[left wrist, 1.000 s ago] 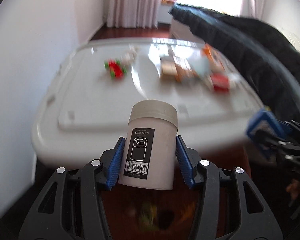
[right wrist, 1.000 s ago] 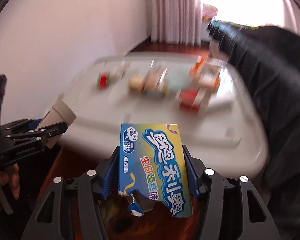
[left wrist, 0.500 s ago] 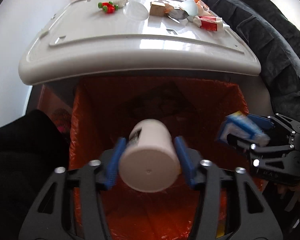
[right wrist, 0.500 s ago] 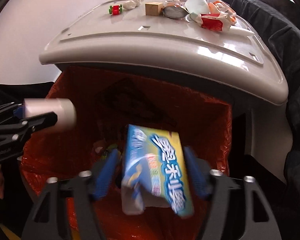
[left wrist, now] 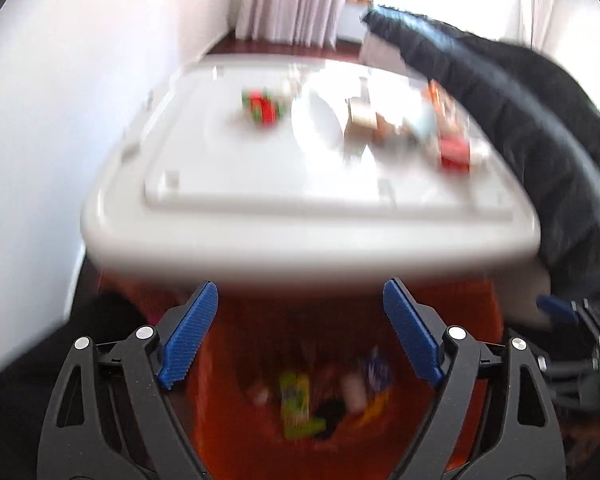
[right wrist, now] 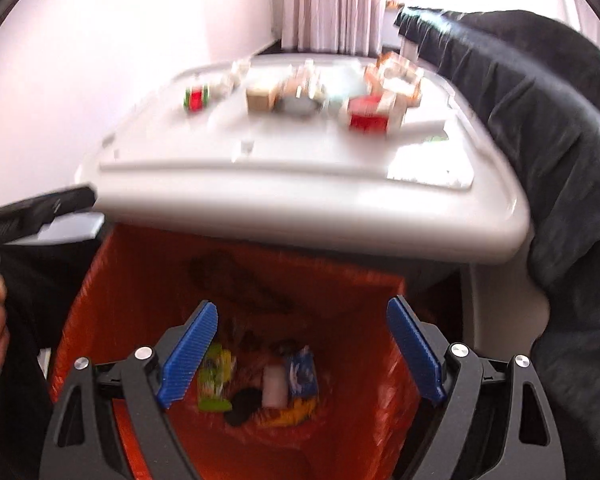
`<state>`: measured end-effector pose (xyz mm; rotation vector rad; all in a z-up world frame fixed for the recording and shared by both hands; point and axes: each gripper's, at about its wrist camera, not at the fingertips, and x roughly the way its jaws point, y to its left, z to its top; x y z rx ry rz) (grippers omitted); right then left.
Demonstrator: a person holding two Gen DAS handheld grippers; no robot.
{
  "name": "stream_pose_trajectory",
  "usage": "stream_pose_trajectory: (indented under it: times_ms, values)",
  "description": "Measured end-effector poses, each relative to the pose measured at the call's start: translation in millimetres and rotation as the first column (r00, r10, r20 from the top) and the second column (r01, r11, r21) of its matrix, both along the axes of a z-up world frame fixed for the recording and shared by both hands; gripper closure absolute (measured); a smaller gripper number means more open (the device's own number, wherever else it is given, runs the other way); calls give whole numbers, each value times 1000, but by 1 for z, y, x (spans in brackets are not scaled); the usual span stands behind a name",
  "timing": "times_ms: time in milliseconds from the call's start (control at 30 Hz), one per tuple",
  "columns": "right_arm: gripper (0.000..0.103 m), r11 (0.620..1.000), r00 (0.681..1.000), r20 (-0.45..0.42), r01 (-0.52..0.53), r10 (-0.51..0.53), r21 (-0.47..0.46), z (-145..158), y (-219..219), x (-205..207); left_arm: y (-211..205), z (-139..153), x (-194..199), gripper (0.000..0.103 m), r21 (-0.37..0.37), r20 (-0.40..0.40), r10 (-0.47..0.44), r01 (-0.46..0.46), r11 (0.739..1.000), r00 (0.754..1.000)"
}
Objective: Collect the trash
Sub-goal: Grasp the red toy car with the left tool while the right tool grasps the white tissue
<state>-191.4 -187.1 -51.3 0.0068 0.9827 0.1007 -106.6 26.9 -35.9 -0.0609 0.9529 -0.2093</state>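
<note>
Both grippers are open and empty above an orange-lined bin (right wrist: 140, 280). My left gripper (left wrist: 298, 336) hangs over the bin (left wrist: 460, 320). My right gripper (right wrist: 302, 352) does too. The white canister (right wrist: 275, 386) and the blue snack packet (right wrist: 302, 372) lie at the bin's bottom among other wrappers; they show blurred in the left wrist view, the canister (left wrist: 354, 394) beside the packet (left wrist: 376, 372). More trash sits on the white lid (right wrist: 300, 184) beyond: a red box (right wrist: 368, 114), a tan box (right wrist: 259, 98), a red and green item (right wrist: 196, 98).
A dark padded sofa arm (right wrist: 540, 120) runs along the right of the lid. A white wall (left wrist: 60, 100) is on the left. The left gripper (right wrist: 36, 210) shows at the right wrist view's left edge; the right gripper (left wrist: 572, 320) at the left wrist view's right edge.
Both grippers opened. The canister and the blue packet dropped into the bin. Both views tilted back up toward the lid.
</note>
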Motion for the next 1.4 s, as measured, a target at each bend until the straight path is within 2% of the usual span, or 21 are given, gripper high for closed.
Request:
stream_pose_trajectory:
  times_ms: [33,133,267,467,600,933,967,1033,1067,1133,1167,1400]
  values:
    - [15,1000,1000,25,6,-6,3,10,-2,5,-1,9,16,15,0,33,14,-14,1000,999]
    - [13,1000,994,104,20,-22,20,41,-9,25,-8,19,55,15,16,75,36,-37,999,997]
    - [13,999,980,194,30,-37,40,71,-10,53,-22,15,118,15,29,89,62,-64,997,994]
    - [13,999,966,258,-11,-2,50,81,4,75,-28,-16,175,15,68,71,115,-120,990,991]
    - [13,998,969,247,-40,28,41,68,10,79,-25,-37,204,27,93,42,151,-155,984,988]
    - [13,997,975,219,-44,29,65,56,3,80,-13,-62,228,31,112,1,231,-230,967,973]
    - [13,997,975,221,-38,22,69,56,2,80,-15,-64,229,32,123,1,227,-225,967,974]
    - [13,996,975,222,-41,23,75,55,2,80,-16,-67,230,45,123,-16,213,-210,970,977]
    - [13,996,974,223,-43,25,76,55,3,80,-15,-67,231,47,125,-15,216,-213,969,976]
    - [13,996,974,226,-48,30,74,56,4,79,-13,-67,230,60,111,-8,210,-208,972,978]
    - [13,996,973,227,-49,31,74,56,5,79,-11,-66,228,63,116,-4,209,-207,971,978]
    - [13,997,971,239,-40,22,69,55,2,81,-3,-54,212,63,117,17,199,-200,973,980]
